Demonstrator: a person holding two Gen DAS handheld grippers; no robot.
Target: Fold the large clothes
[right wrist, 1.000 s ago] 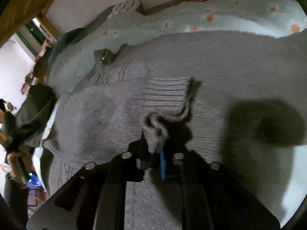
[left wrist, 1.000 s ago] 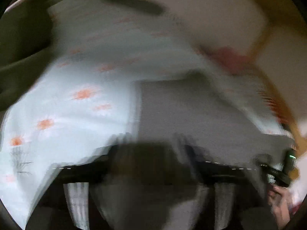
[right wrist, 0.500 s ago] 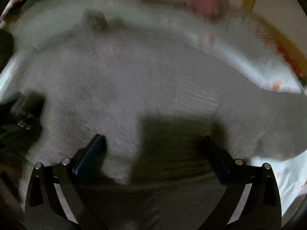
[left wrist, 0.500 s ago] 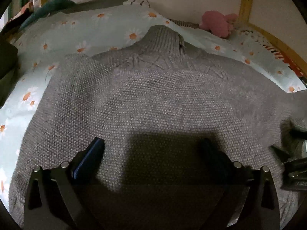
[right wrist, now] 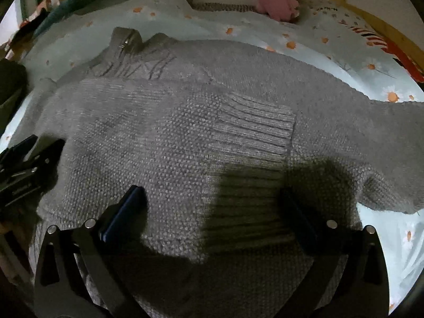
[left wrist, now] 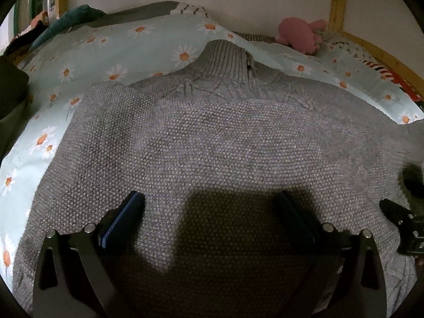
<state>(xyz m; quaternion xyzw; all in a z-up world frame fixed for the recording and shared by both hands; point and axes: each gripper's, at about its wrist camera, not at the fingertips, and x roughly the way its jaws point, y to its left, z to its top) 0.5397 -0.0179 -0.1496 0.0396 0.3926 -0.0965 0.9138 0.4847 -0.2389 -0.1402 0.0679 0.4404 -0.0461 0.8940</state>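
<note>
Released a second ago, the sleeve cuff [right wrist: 254, 129] now lies flat across the grey sweater [left wrist: 212, 145] — spread on the daisy bedsheet [left wrist: 148, 45], collar at twelve o'clock. Right gripper [right wrist: 212, 206] and left gripper [left wrist: 212, 212] both gape wide, holding nothing, over the knit.

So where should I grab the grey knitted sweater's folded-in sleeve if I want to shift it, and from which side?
Grip the ribbed cuff of the grey knitted sweater. The sleeve lies flat across the body, and the cuff's free end edge faces right in the right wrist view, so probably come in from that side, low, with the open right gripper sliding one finger under that edge.
</note>
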